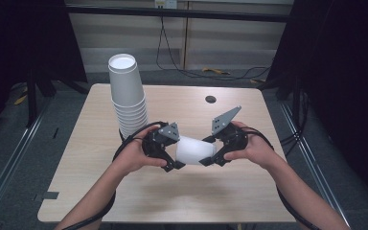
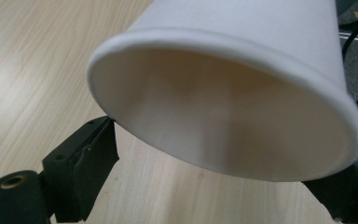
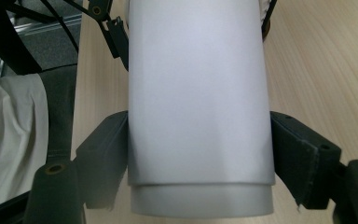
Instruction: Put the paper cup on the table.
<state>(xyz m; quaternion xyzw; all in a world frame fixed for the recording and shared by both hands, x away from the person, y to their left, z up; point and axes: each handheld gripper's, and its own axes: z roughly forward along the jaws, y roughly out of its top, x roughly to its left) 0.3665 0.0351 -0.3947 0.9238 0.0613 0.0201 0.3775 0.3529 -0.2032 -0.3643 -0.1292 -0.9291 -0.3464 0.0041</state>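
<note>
White paper cup (image 1: pixel 195 151) lies on its side in the air just above the table (image 1: pixel 91 191), held between both grippers near table centre, slightly toward the person. In the right gripper view it looks like two nested cups: an inner base sticks out below the outer cup's edge.

Left gripper (image 1: pixel 171 152): jaws set wide apart, on either side of the cup's rim end. In the left gripper view the open mouth of the cup (image 2: pixel 223 112) faces the camera; left jaw tip touches the rim at its lower left, right jaw sits by the rim at lower right, partly hidden. Firm grip vs. just contact: can't tell for sure, but the jaws bracket the rim w/ no visible gap.

Right gripper (image 1: pixel 214 154): jaws spread to cup width and pressed on both sides of the cup (image 3: pixel 198 107) wall near its base end, so it has hold of the cup. The other gripper's jaw tips show past the far end.

Left hand (image 1: pixel 136 153) and right hand (image 1: pixel 251 148) each wrap a gripper body.

Tall stack of cups (image 1: pixel 127 96), same white paper, stands upright on the table behind the left hand, leaning a bit in the high view. Small dark round hole (image 1: pixel 211 99) in the tabletop sits farther back, well apart from the cup.
</note>
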